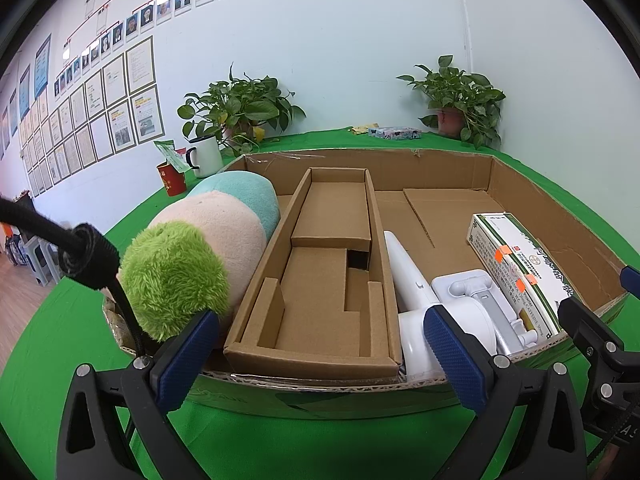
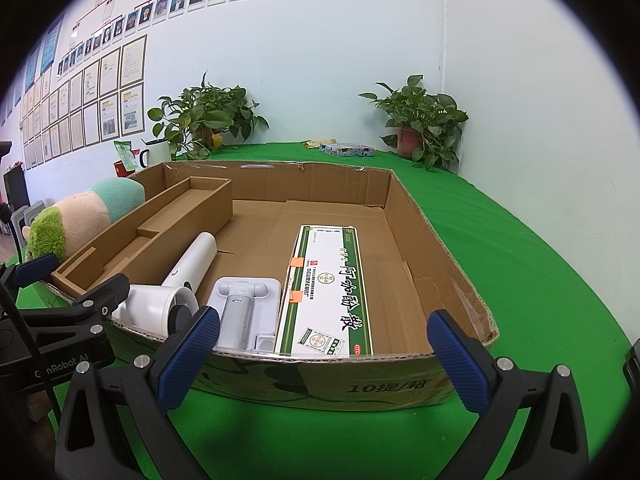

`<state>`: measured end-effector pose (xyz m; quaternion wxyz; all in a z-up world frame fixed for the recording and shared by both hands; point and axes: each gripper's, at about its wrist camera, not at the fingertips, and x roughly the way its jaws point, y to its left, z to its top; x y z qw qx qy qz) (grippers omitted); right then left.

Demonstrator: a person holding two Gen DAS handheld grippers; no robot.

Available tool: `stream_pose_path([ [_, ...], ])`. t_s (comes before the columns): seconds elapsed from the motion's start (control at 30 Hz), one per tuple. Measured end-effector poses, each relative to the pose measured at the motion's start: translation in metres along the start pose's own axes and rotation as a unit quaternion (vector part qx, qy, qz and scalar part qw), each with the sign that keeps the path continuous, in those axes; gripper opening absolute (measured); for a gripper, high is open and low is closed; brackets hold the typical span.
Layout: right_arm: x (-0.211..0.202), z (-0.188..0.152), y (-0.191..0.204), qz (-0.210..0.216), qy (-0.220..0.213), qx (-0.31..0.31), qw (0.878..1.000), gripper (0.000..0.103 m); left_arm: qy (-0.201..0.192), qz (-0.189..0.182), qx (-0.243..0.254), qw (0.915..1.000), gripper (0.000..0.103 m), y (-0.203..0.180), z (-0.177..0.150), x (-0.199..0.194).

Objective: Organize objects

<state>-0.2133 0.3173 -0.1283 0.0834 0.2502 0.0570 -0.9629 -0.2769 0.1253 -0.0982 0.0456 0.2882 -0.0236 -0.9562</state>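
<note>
A shallow cardboard tray (image 1: pixel 560 236) (image 2: pixel 436 232) lies on the green table. It holds a long cardboard insert (image 1: pixel 320 280) (image 2: pixel 160 224), a white handheld fan (image 1: pixel 416 292) (image 2: pixel 188 264), a white-and-grey stand (image 1: pixel 480 292) (image 2: pixel 240 308) and a green-and-white medicine box (image 1: pixel 520 272) (image 2: pixel 328 292). A green, beige and teal plush toy (image 1: pixel 200 256) (image 2: pixel 80 216) lies at the tray's left side. My left gripper (image 1: pixel 320 364) is open and empty just in front of the tray's near wall. My right gripper (image 2: pixel 324 360) is open and empty before the near wall too.
Two potted plants (image 1: pixel 240 108) (image 1: pixel 456 100) stand at the back against the wall. A white mug (image 1: pixel 206 156) and a red cup (image 1: pixel 172 178) stand at the back left. A small patterned box (image 1: pixel 394 133) lies at the back. Green cloth (image 2: pixel 540 260) lies right of the tray.
</note>
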Motion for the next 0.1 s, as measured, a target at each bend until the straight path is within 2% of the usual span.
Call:
stream_pose_path([
  [0.1,-0.0001,0.0001,-0.0001,0.002,0.0,0.001,1.0,0.103,0.0,0.0,0.0,1.0,0.103,0.0,0.0,0.0001],
])
